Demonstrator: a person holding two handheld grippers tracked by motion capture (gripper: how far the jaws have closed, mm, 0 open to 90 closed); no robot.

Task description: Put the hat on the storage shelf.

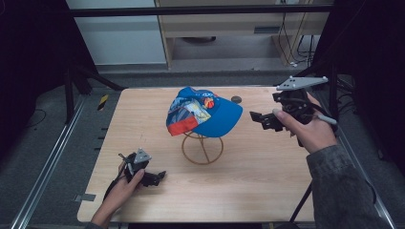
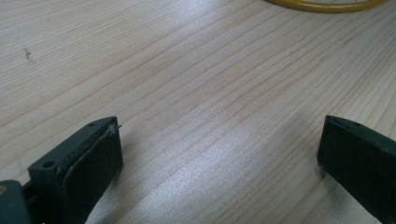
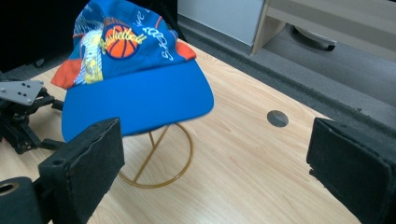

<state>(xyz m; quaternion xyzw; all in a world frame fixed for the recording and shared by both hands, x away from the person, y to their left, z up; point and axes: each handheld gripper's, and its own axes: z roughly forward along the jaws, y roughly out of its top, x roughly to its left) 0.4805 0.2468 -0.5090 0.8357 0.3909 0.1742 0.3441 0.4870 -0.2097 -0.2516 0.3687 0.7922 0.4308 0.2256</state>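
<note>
blue fabric cap sits on round wire stand, wood-grain table.

A blue cap with colourful panels sits on a gold wire stand in the middle of a wooden table. The right gripper hangs above the table just beside the cap's brim. The left gripper lies low near the front left edge, well apart from the stand.
</note>
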